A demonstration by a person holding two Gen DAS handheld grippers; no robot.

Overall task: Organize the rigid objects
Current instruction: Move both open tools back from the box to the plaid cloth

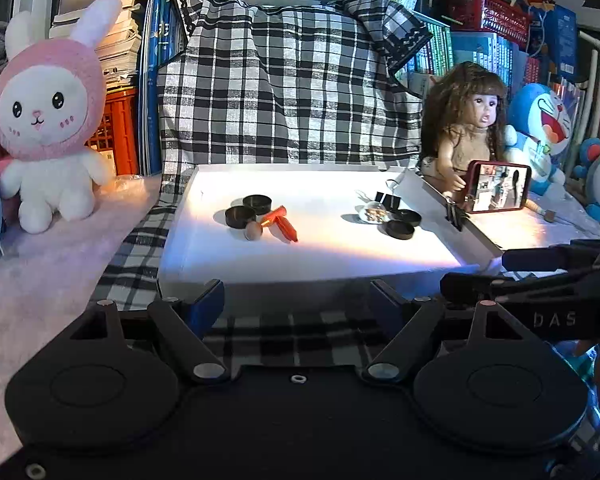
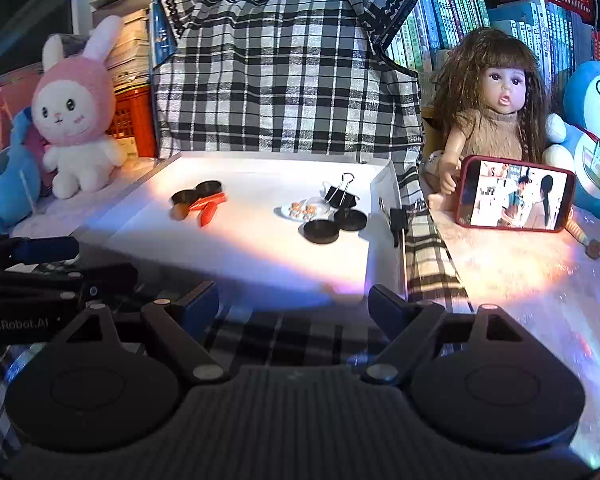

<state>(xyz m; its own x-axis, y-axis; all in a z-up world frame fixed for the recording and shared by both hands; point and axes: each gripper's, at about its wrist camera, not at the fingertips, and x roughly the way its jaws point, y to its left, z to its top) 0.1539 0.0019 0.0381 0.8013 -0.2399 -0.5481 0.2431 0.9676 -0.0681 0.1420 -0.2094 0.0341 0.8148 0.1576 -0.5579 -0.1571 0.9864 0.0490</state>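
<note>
I find both tongs, left (image 1: 298, 300) and right (image 2: 294, 304), wide and empty, short of the white tray (image 1: 172, 236). Next, I judge: reach ahead to the black caps (image 2: 333, 226).

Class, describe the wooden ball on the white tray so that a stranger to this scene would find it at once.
Start at the white tray in front of the checked cloth. On its left side, toward the pink rabbit, lies a cluster of two black cups and orange-red pieces. The wooden ball sits at that cluster's near edge: the only round, brown thing there.
</note>
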